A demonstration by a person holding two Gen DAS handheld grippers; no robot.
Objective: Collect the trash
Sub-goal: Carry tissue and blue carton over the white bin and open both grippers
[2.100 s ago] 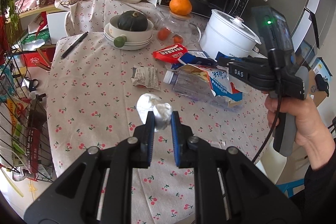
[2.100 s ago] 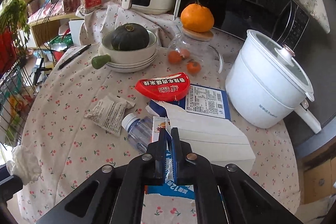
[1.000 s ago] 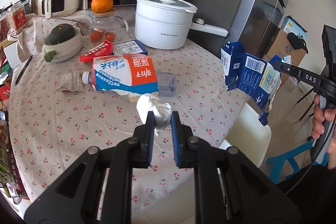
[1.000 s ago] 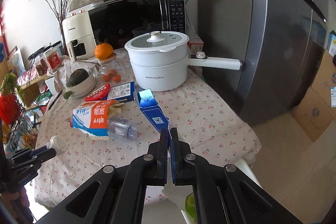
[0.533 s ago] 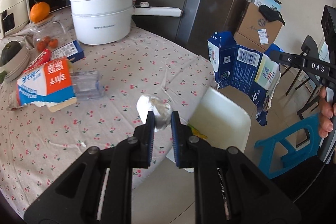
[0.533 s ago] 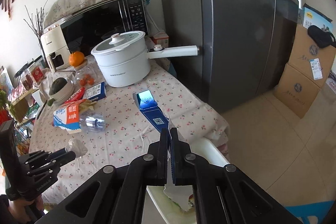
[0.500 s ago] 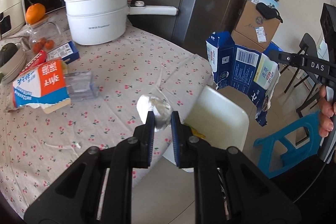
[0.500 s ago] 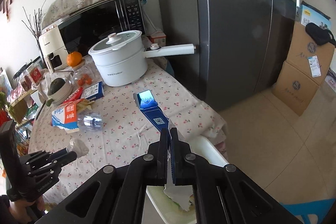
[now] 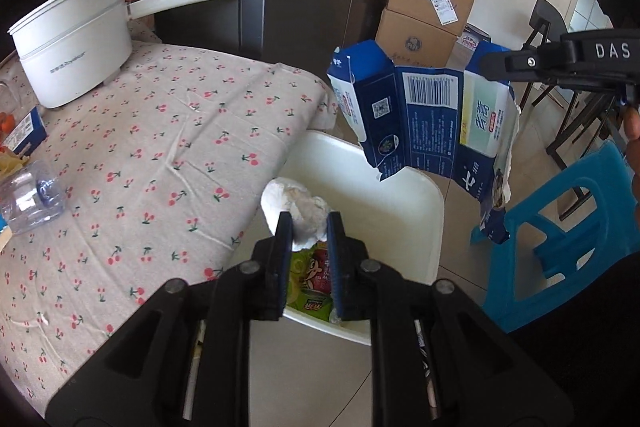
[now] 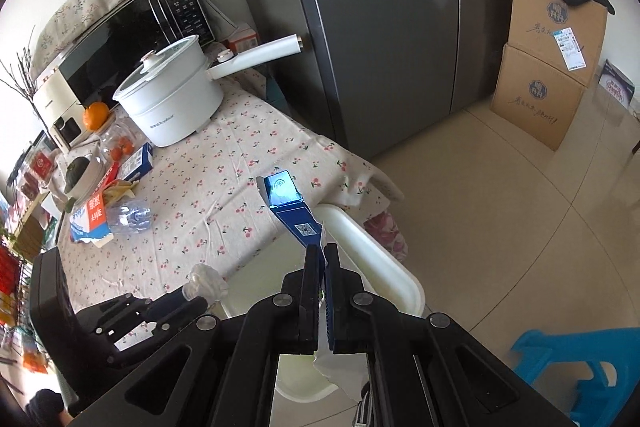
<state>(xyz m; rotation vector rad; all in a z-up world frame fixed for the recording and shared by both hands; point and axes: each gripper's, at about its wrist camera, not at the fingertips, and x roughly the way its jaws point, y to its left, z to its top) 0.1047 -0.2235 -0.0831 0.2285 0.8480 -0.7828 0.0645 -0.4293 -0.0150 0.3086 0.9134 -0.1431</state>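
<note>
The tabletop (image 9: 152,131), draped in its cherry-print cloth, is filling the left of your left wrist view, and the white bin (image 9: 384,195) is standing on the floor just off its near right corner. Inside the bin, green and red wrappers (image 9: 310,281) are lying at the bottom, though the claw is hiding most of them.

Your right claw (image 10: 322,255) is clenching an edge of the flattened blue carton (image 9: 420,119), which is hanging unfolded in the air above the bin's far rim. Your left claw (image 9: 307,227) is grasping the crumpled white tissue (image 9: 296,205), holding it over the bin's near side, right at the tabletop's edge.

Toward the tabletop's far edge, the white pot (image 9: 72,47) is sitting with its long handle pointing at the fridge. At the left edge, the clear plastic bottle (image 9: 32,195) is lying on its side, with what looks like an orange and white milk carton (image 10: 90,217) beside it.
</note>
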